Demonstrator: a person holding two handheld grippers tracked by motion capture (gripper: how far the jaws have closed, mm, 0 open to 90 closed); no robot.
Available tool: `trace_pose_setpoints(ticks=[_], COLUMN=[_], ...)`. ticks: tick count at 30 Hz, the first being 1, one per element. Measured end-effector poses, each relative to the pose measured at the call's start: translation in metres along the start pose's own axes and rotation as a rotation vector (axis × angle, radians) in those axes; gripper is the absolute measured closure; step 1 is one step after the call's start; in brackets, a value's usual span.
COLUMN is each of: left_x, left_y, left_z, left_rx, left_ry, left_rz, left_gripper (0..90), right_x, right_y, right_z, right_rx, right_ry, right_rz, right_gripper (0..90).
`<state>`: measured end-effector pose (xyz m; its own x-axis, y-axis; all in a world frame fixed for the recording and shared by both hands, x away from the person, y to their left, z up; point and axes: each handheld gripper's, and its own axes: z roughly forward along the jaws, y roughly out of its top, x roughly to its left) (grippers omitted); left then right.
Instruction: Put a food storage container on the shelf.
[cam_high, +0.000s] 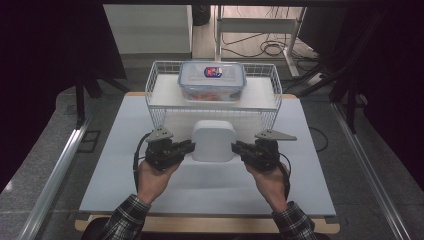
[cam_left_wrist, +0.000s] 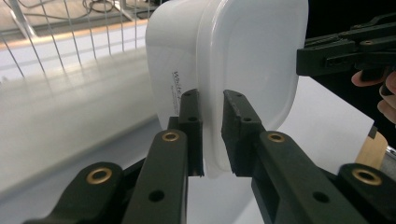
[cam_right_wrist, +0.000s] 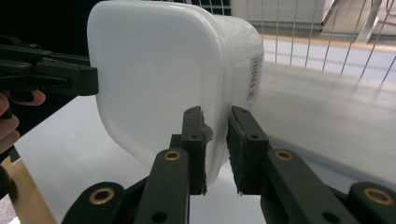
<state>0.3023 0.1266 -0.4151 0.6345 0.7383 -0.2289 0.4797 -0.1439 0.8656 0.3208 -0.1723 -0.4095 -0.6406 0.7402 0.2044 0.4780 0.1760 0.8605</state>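
Both grippers, left gripper (cam_high: 186, 148) and right gripper (cam_high: 239, 148), pinch the rim of the white box (cam_high: 214, 140) with closed fingers. It probably hangs just above the tabletop (cam_high: 125, 150). Next, it likely needs lifting level toward the wire basket (cam_high: 160, 95).

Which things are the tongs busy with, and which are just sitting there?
Busy with:
- white lidded box, pinched at its rim on both sides
- left tongs
- right tongs

Just sitting there:
- clear box with blue clips
- wire basket shelf under the clear box
- table
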Motion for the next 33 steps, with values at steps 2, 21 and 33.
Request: trace_pose_setpoints(ticks=[2,21,33], left_x=[0.001,0.005,0.010], left_y=[0.006,0.071,0.112], left_z=[-0.001,-0.022,-0.034], left_rx=[-0.006,-0.080,-0.122], left_ry=[0.002,0.030,0.032], left_rz=[0.004,0.045,0.051], left_gripper=[79.3,79.2,79.2], right_x=[0.000,0.001,0.000], right_y=[0.006,0.071,0.114], right_z=[0.000,-0.009,-0.014], right_rx=[-0.006,-0.084,-0.120], right_ry=[0.002,0.010,0.026], right_rz=[0.000,-0.019,-0.031], right_gripper=[76.7,76.7,76.7])
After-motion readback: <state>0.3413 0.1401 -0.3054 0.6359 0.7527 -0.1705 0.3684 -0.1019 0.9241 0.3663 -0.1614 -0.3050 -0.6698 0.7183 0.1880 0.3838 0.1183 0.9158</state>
